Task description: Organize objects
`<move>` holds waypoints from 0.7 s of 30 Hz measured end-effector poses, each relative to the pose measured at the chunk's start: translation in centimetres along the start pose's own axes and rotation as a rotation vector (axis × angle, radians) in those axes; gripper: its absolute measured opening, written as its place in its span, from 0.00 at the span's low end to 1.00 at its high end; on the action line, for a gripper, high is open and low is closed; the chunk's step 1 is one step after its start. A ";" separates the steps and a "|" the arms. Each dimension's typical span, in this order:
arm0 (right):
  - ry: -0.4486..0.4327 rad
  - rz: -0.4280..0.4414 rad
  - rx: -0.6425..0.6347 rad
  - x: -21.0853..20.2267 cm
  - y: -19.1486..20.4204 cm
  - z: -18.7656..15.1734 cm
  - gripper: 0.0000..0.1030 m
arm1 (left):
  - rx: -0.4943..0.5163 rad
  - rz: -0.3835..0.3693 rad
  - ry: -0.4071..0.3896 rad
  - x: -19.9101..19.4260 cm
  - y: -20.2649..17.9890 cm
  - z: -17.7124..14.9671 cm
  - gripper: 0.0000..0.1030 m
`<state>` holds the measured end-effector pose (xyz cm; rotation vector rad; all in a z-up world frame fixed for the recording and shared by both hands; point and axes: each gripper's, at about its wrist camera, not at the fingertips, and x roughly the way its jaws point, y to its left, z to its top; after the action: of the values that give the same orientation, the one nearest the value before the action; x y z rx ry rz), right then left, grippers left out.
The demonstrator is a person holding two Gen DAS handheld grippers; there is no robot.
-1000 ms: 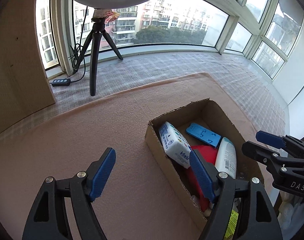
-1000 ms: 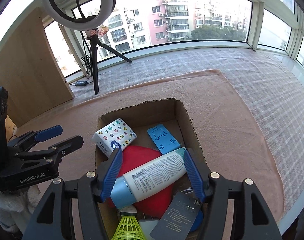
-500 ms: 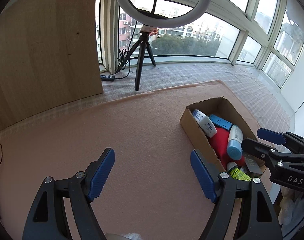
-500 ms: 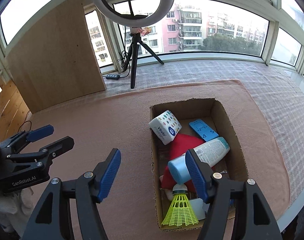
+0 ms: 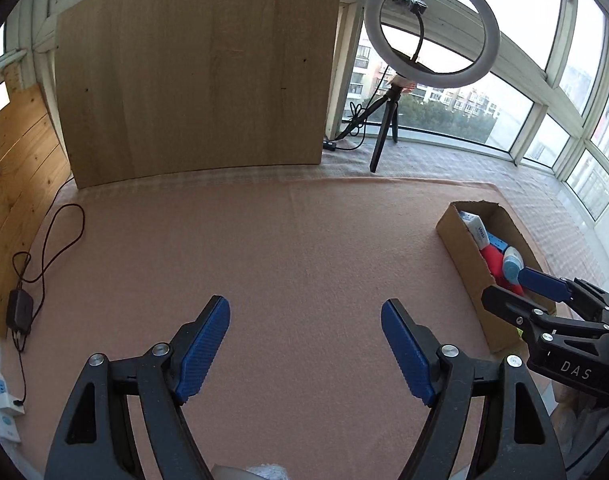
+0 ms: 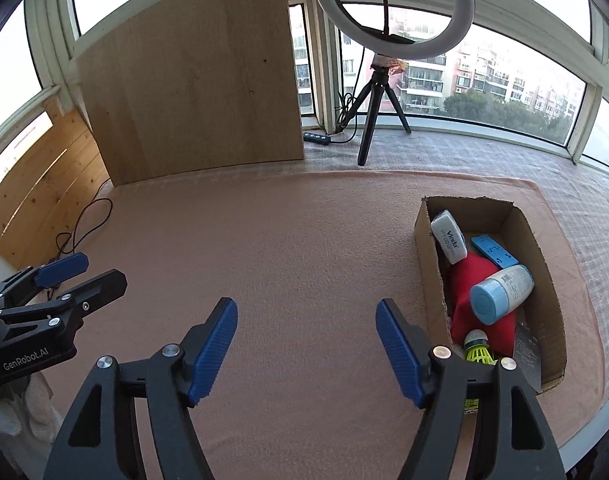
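Both tools have pulled back from the cardboard box (image 6: 428,240), now lower right; left tool (image 5: 304,350) and right tool (image 6: 306,346) gape wide, empty. Its walls look light and bendable, best gripped at the rim.

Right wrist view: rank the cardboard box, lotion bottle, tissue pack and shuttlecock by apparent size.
1. cardboard box
2. lotion bottle
3. tissue pack, close to the bottle and lying farther away, so that order is unsure
4. shuttlecock, partly hidden by the right gripper's finger

Brown cardboard box (image 6: 544,280) on a salmon-pink cloth (image 6: 284,260). In the box: white tissue pack (image 6: 448,238), blue flat holder (image 6: 494,251), red pouch (image 6: 472,280), white bottle (image 6: 500,292) with pale blue cap, yellow-green shuttlecock (image 6: 480,350). Behind the box, grey-white checked cover (image 6: 484,156).
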<state>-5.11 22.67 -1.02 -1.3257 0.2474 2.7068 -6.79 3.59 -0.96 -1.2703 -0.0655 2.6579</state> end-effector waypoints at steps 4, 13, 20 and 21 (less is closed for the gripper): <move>0.015 0.000 -0.044 0.2 2.5 -1.4 0.66 | -0.011 0.041 0.018 -0.9 2.2 -2.4 0.79; 0.025 -0.015 -0.118 0.3 5.9 -3.3 0.66 | -0.079 0.092 0.057 -1.7 6.1 -6.5 0.79; -0.001 -0.024 -0.110 -0.6 6.6 -3.4 0.66 | -0.099 0.107 0.043 -2.4 6.6 -7.0 0.79; -0.009 -0.028 -0.108 -0.8 6.6 -3.3 0.66 | -0.096 0.109 0.037 -2.6 6.5 -6.9 0.79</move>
<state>-3.22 15.50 -1.72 -1.3337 0.0826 2.7372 -0.84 -3.61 -4.13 -1.3899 -0.1236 2.7518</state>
